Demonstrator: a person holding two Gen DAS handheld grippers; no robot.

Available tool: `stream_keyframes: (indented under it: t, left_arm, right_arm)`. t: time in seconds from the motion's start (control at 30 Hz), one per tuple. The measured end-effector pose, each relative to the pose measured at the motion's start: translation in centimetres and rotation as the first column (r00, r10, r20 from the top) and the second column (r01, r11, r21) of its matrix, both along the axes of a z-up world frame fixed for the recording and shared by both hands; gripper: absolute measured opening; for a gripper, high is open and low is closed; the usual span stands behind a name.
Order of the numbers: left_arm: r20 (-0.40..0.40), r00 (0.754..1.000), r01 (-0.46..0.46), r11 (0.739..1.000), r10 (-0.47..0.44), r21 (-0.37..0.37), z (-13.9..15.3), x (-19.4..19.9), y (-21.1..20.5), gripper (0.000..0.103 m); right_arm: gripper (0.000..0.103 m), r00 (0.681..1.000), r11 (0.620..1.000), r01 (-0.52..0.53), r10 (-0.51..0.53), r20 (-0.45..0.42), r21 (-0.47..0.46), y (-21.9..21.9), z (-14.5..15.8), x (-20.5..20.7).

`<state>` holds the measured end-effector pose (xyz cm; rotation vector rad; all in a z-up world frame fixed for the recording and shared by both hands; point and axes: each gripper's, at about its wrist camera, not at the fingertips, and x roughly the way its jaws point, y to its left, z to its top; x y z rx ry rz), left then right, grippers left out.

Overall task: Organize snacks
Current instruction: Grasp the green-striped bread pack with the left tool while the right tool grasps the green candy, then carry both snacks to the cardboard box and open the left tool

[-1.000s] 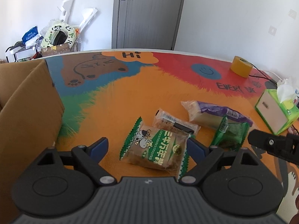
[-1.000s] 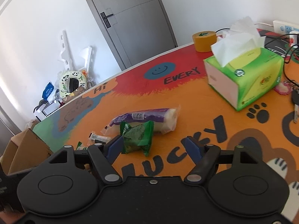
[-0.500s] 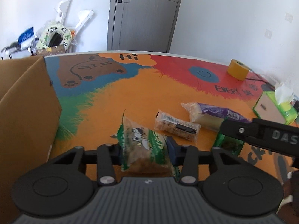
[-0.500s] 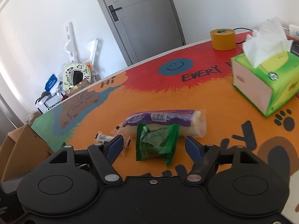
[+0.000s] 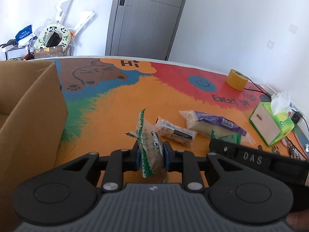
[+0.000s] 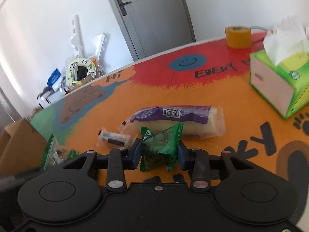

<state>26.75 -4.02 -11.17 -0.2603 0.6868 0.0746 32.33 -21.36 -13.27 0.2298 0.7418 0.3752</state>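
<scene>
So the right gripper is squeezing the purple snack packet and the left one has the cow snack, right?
Not quite. The right gripper is closing on the green snack packet; the purple snack packet lies behind it on the table, as the right wrist view shows. The left gripper does have the cow snack.

From the left wrist view, a cardboard box [image 5: 32, 104] walls off everything from nine to eleven o'clock, while the bare orange tabletop [image 5: 119, 112] toward twelve lies open up to the far edge. At one to two o'clock a small bar packet [image 5: 175, 133] and a long purple-wrapped snack [image 5: 214, 125] lie close together in the way, and the right gripper's black body [image 5: 256, 158] bars three o'clock. Farther out at two, a tissue box [image 5: 270, 123] and a tape roll [image 5: 236, 79] stand near the table's rim.
</scene>
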Motion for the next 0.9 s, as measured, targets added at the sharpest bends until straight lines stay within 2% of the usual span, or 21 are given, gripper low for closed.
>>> stream_keyframes:
  t: [0.2, 0.37, 0.57, 0.9]
  left_arm:
    - [0.018, 1.0, 0.007, 1.0, -0.007, -0.01, 0.9, -1.0, -0.2, 0.019]
    - [0.059, 0.998, 0.015, 1.0, -0.014, -0.009, 2.1, -2.0, -0.4, 0.019]
    - [0.1, 0.995, 0.023, 1.0, -0.022, -0.01, 3.7, -3.4, -0.6, 0.019]
    - [0.175, 0.985, -0.016, 1.0, 0.014, 0.011, 6.8, -5.5, 1.0, 0.019]
  right_arm:
    - [0.038, 1.0, 1.0, 0.019, -0.019, 0.002, 0.021, -1.1, 0.5, -1.5]
    - [0.038, 0.998, 1.0, -0.006, 0.004, 0.061, 0.025, -1.1, 1.7, -3.0]
    - [0.038, 0.996, 0.999, -0.005, 0.002, 0.088, 0.039, -1.4, 2.9, -3.9]
    - [0.038, 0.991, 0.997, -0.037, 0.027, 0.134, 0.071, 0.0, 5.2, -4.9]
